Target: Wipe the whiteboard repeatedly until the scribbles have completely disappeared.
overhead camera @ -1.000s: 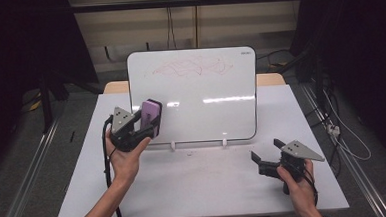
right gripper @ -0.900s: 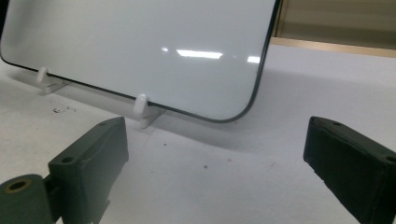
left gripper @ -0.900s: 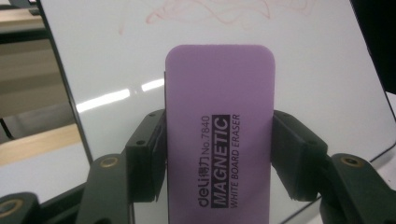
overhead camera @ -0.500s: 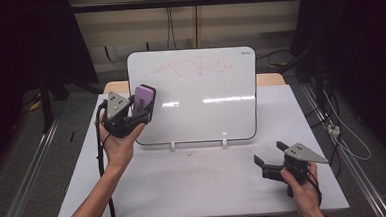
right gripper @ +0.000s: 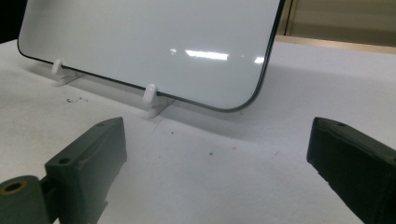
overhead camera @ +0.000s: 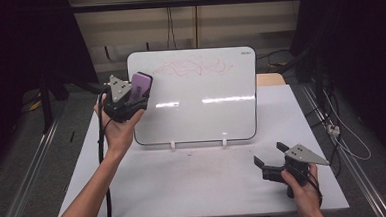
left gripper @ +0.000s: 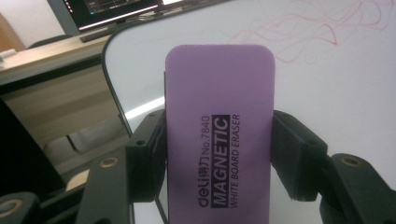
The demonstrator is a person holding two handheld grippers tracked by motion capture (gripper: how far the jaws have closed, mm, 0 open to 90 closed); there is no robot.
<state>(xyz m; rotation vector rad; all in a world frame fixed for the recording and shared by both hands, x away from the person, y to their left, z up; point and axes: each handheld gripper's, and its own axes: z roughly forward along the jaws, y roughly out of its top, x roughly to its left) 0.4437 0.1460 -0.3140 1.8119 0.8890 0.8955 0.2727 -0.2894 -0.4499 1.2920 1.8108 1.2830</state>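
The eraser (left gripper: pixel 219 135) is clamped between the jaws of the left gripper (overhead camera: pixel 130 97), which press on its two long sides; the printed label is turned toward the left gripper view. The eraser is held upright at the upper left corner of the whiteboard (overhead camera: pixel 201 118), near the board face. Whether the felt touches the surface cannot be told from the pictures.

The red scribble (overhead camera: pixel 191 67) lies along the top of the whiteboard, to the right of the eraser. It appears complete and unsmeared, so no wiping is judged to have been done. The pick-up of the eraser is complete; the approach to the board is nearly complete.

Remaining work, as judged:
- The eraser is to be pressed flat against the board.
- It is to be drawn rightward across the scribble until no red line is left.
- The eraser is then to be set down.

The right gripper (overhead camera: pixel 270 165) is held low over the table (overhead camera: pixel 200 188) at the near right, well apart from the board. Its jaws stand spread wide with nothing between them. The whiteboard rests tilted back on two white feet (right gripper: pixel 152 100), which could shift if wiping pressure is applied unsupported.
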